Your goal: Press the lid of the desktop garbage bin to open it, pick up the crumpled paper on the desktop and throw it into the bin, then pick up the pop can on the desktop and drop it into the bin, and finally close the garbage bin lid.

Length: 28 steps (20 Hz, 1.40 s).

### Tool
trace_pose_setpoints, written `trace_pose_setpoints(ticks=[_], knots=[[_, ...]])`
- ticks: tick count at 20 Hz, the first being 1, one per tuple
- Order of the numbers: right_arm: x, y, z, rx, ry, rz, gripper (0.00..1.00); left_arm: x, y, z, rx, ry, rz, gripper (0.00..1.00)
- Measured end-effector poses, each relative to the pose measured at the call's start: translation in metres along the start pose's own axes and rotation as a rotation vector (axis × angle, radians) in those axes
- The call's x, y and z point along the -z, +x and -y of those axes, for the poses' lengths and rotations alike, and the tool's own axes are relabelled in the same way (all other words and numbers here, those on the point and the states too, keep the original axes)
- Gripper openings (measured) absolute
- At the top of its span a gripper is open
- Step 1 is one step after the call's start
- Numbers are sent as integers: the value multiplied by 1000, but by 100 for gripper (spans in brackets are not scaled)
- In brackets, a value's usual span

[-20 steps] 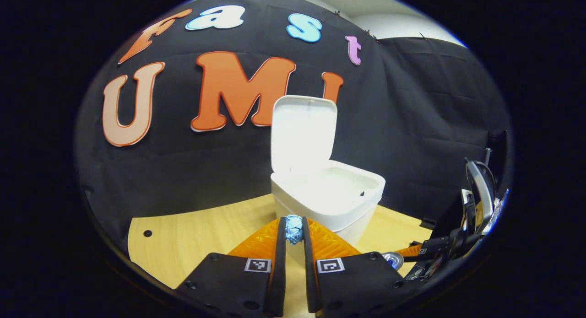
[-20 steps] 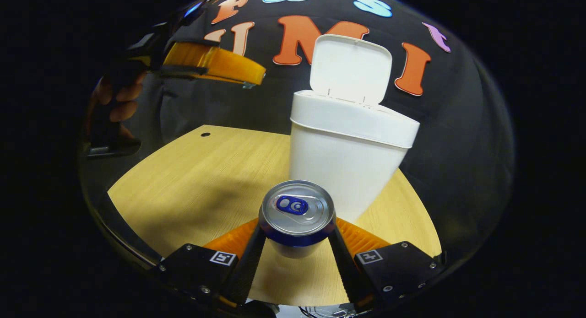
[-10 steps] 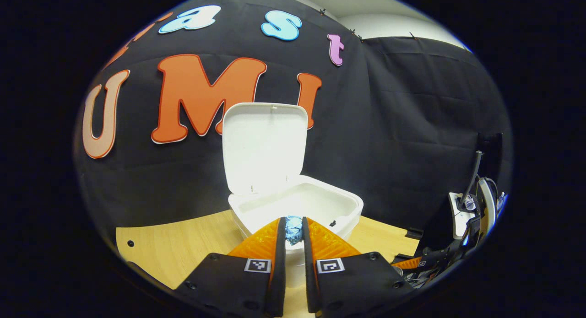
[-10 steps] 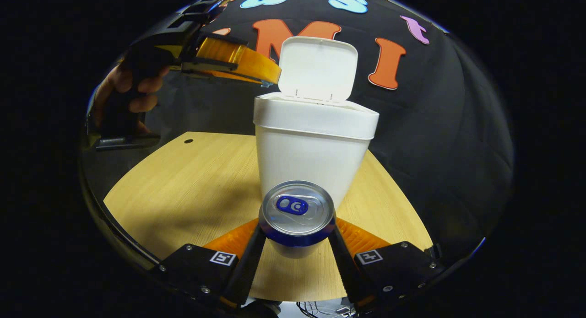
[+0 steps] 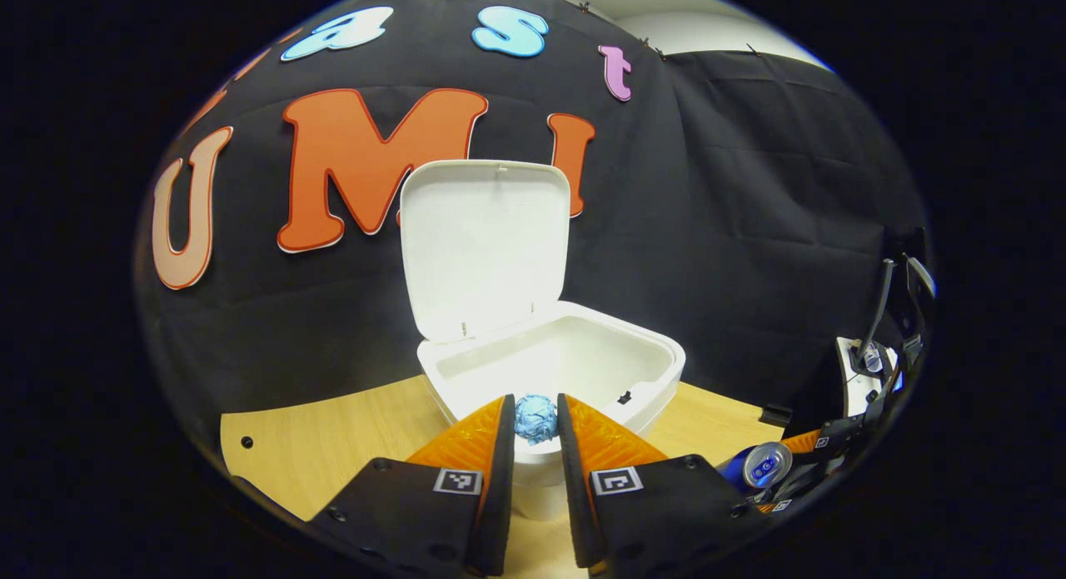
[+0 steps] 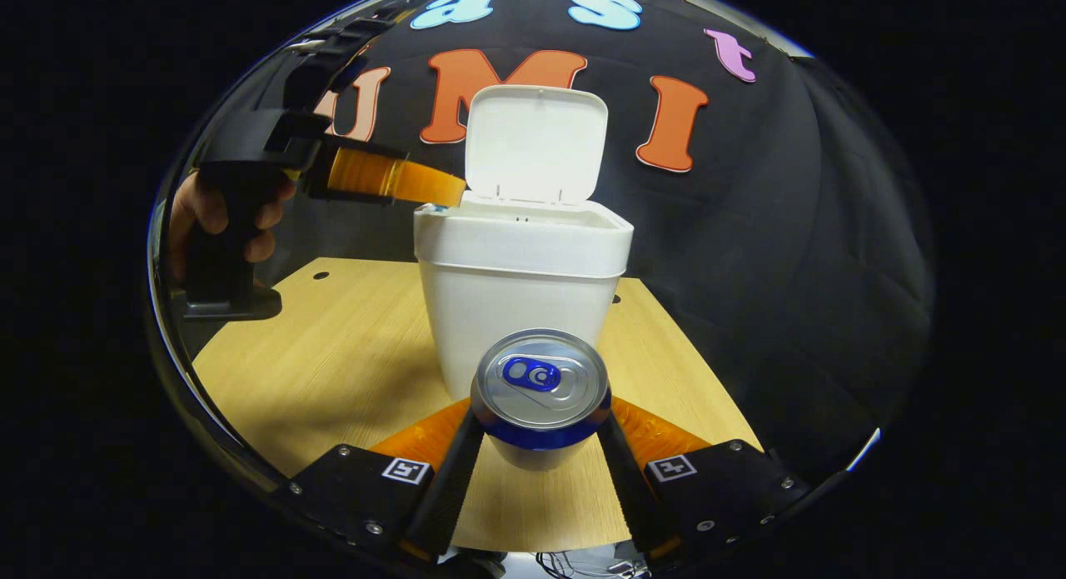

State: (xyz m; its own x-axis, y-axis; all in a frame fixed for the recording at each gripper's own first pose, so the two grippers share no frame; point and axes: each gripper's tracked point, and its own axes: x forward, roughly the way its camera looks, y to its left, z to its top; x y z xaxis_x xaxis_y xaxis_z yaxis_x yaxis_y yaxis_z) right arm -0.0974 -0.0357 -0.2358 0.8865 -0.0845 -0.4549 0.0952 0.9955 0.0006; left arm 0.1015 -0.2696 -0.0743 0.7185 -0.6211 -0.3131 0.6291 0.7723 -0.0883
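Over bin (image 5: 658,371) front rim | left gripper (image 5: 535,421) pinching paper (image 5: 535,417), mouth just ahead | right gripper (image 6: 541,412) clamps can (image 6: 541,387), lower, nearer front.

No readable text on the pop can (image 6: 541,391), white bin (image 6: 520,271) or its lid (image 5: 483,246), square black-and-white coded markers on the left gripper (image 5: 535,421) and right gripper (image 6: 541,446), no words or numbers.

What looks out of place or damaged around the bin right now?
Nothing stands out. The white plastic bin stands upright, its lid open. The left claw grips the crumpled blue paper ball; the right claw grips the undented silver-topped can.
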Motion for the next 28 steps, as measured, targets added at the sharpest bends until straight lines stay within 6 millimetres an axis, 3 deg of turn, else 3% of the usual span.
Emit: trace_pose_setpoints(ticks=[6, 9, 10, 11, 12, 13, 14, 16, 21, 28], knots=[[-1, -4, 7, 13, 2, 2, 80, -2, -1, 0, -6, 6, 4, 36], [-3, -5, 9, 20, 7, 5, 80, -1, -2, 2, -4, 7, 7, 46], [-4, -7, 10, 19, 7, 6, 80, -1, -3, 3, -7, 11, 10, 43], [-5, -8, 11, 21, 5, 10, 80, -2, -3, 3, -8, 15, 11, 50], [-7, -8, 12, 23, 2, 12, 80, -1, -4, 3, -8, 17, 12, 50], [-10, -9, 13, 25, 1, 16, 80, -1, -7, 3, -7, 17, 14, 58], [-12, -10, 16, 27, -1, 21, 80, -1, -8, 4, -6, 16, 17, 58], [-19, -11, 16, 26, -4, 33, 80, -1, -12, 3, -11, 18, 24, 73], [-46, -15, 24, 21, -21, 72, 80, 1, -25, -5, -42, 40, 36, 90], [-108, -12, 51, 13, -60, 152, 80, 6, -48, -21, -106, 42, 41, 93]])
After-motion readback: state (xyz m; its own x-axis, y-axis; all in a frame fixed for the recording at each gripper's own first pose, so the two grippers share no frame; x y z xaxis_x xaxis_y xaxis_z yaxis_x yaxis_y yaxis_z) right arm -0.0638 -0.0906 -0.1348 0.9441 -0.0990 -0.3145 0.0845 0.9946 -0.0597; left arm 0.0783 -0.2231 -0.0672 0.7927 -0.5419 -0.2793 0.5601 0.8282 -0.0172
